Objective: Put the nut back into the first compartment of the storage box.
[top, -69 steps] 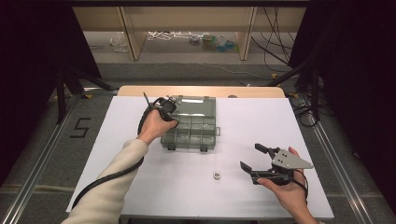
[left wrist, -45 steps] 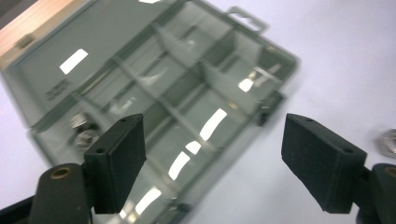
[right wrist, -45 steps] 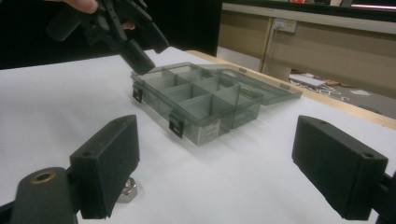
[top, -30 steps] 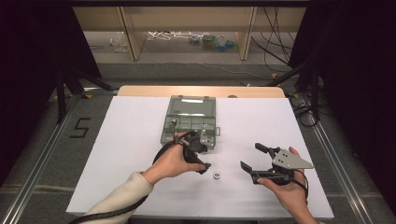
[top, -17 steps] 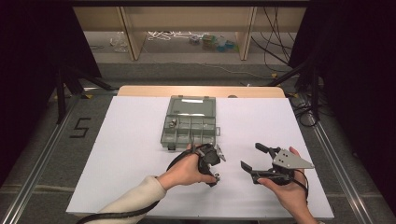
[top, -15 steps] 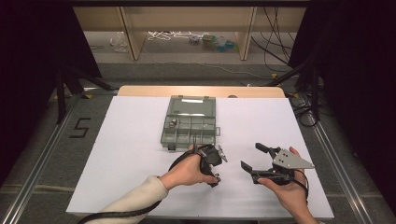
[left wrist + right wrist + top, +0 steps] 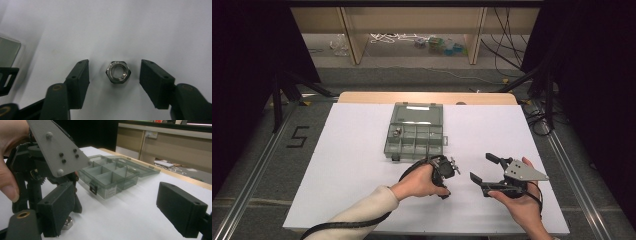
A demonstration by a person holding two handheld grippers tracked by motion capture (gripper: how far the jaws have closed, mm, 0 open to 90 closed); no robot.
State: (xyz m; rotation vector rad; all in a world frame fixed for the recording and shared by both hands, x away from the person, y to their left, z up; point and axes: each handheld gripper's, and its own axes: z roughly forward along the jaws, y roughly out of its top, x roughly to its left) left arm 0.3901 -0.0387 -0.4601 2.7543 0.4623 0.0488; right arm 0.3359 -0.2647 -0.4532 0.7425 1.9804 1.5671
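Table [image 7: 352, 165] is white, with dark floor and wooden shelving behind. Nut [image 7: 118, 72] lies between the left tool's [image 7: 114, 75] closing jaws, untouched. Right tool [image 7: 486, 169] rests released nearby.

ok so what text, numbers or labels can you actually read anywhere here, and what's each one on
"5": a black figure on the grey floor left of the white table.
White label on the front wall of the clear grey plastic compartment box: print too small to read.
Pale sticker on the open lid of that box: blurred, unreadable.
Shiny steel hex nut, black gripper jaws and grey three-cornered plate: no lettering visible.
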